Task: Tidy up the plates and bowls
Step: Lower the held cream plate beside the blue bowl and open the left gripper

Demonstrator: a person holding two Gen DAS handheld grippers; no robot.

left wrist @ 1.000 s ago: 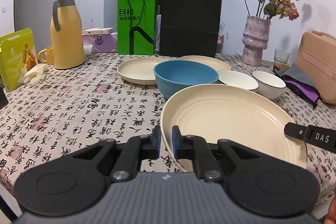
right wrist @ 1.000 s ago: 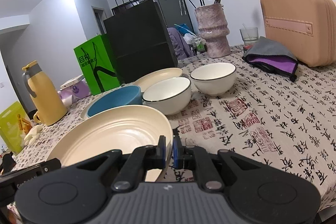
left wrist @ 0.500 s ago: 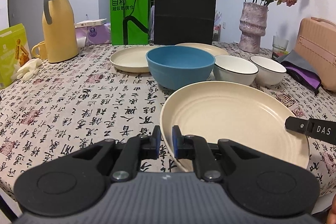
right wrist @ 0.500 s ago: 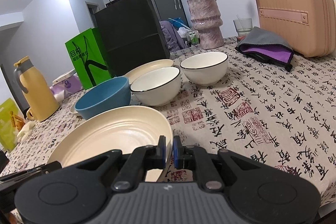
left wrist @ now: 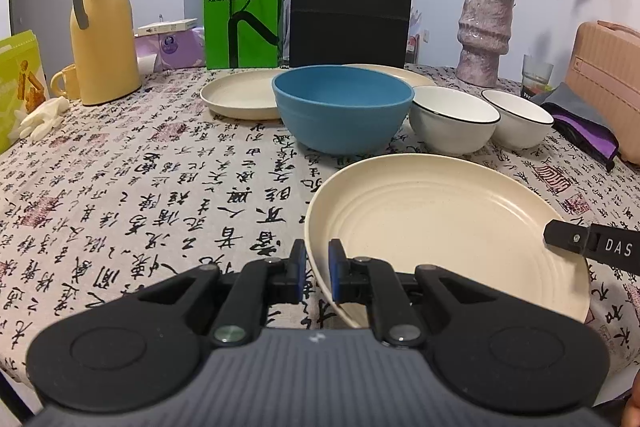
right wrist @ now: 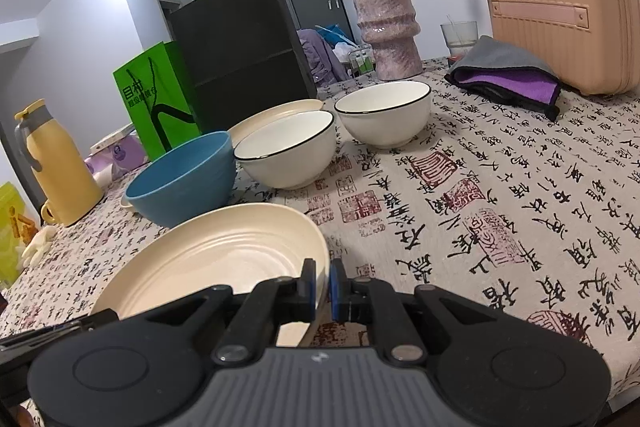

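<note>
The big cream plate [left wrist: 444, 227] has come down lower toward the table [left wrist: 120, 187], in front of the blue bowl [left wrist: 344, 107]. The left gripper [left wrist: 318, 275] and right gripper [right wrist: 323, 283] are each pinched shut on its rim, one on each side. It looks like the putting-down step; next the person should rest it flat and let go.
</note>
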